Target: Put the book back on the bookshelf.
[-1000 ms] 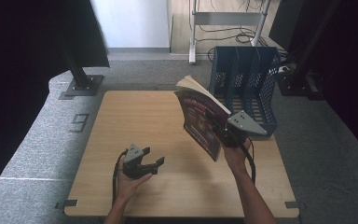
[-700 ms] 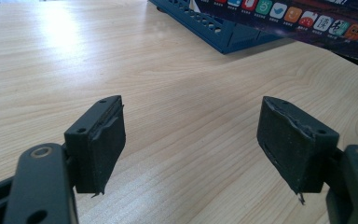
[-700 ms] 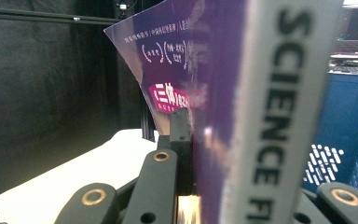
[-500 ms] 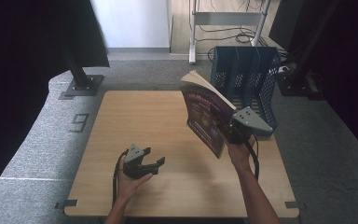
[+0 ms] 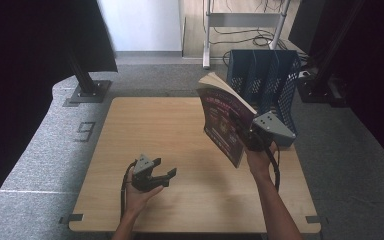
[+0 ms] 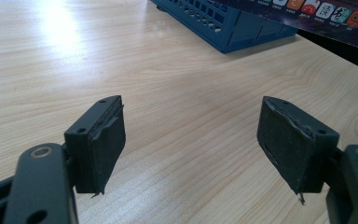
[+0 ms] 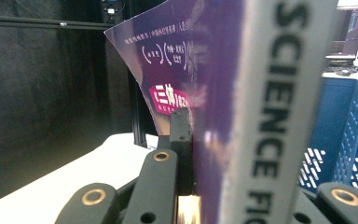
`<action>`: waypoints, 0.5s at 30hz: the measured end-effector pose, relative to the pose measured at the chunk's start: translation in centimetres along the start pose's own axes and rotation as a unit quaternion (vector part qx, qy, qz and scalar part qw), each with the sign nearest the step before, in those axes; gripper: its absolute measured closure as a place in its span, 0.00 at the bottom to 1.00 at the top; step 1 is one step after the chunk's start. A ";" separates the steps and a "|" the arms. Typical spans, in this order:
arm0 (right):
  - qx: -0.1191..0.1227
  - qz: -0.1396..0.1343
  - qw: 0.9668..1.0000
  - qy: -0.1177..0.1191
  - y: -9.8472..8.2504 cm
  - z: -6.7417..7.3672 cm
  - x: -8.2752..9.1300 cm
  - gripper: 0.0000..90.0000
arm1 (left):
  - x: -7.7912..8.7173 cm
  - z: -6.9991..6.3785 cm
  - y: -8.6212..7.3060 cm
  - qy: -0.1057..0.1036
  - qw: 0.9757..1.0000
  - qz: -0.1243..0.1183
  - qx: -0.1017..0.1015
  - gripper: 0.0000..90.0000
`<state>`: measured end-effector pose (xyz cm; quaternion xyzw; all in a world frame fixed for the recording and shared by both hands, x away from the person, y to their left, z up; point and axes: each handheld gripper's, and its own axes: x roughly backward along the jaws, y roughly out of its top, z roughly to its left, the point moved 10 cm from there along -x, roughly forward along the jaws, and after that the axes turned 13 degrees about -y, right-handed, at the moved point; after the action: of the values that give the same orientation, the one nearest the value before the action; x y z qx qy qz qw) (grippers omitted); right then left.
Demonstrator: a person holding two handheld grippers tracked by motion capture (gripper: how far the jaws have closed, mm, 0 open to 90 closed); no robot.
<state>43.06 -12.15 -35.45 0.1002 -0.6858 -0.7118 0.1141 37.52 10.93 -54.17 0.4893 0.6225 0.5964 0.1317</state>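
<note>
A purple-covered book (image 5: 223, 122) is held up in the air over the right part of the wooden table (image 5: 170, 130), tilted nearly upright, with my right gripper (image 5: 252, 135) shut on its spine side. In the right gripper view the book (image 7: 223, 93) stands between the jaws, its grey spine close to the camera. Just behind it on the table stands a blue mesh file rack (image 5: 267, 87). My left gripper (image 5: 164, 176) rests low near the table's front left, jaws open and nothing between them (image 6: 191, 140). The rack's base (image 6: 214, 21) lies ahead of it.
A black post on a base plate (image 5: 85, 82) stands on the grey floor at the far left. A white shelf frame with cables (image 5: 240, 25) is behind the table. Dark curtains hang on both sides.
The book has tipped from a slanted pose toward upright and shifted slightly right, closer to the blue rack, with my right gripper. The left gripper has stayed where it was.
</note>
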 end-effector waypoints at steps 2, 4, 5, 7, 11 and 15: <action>0.000 -0.001 1.000 -0.002 0.2 -0.1 0.0 0.91 | 0.0 -0.1 0.0 -0.002 1.000 -0.001 0.001 0.26; 0.000 -0.003 1.000 -0.005 0.4 -0.2 0.0 0.91 | 0.0 -0.2 0.1 -0.010 1.000 -0.004 0.007 0.26; 0.000 -0.003 1.000 -0.005 0.4 -0.3 0.0 0.91 | 0.0 -0.2 0.1 -0.011 1.000 -0.004 0.008 0.26; 0.000 -0.003 1.000 -0.007 0.6 -0.4 0.0 0.91 | -0.1 -0.2 0.0 -0.009 1.000 -0.003 0.007 0.26; -0.002 -0.005 1.000 -0.012 0.8 -0.8 0.0 0.91 | -0.1 -0.1 0.0 -0.008 1.000 -0.002 0.007 0.26; -0.004 -0.006 1.000 -0.016 0.9 -1.2 -0.1 0.91 | 0.0 -0.1 0.0 -0.008 1.000 -0.003 0.009 0.26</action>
<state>43.48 -13.26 -34.57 0.0926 -0.6844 -0.7164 0.0991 37.46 10.91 -54.13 0.4931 0.6283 0.5865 0.1343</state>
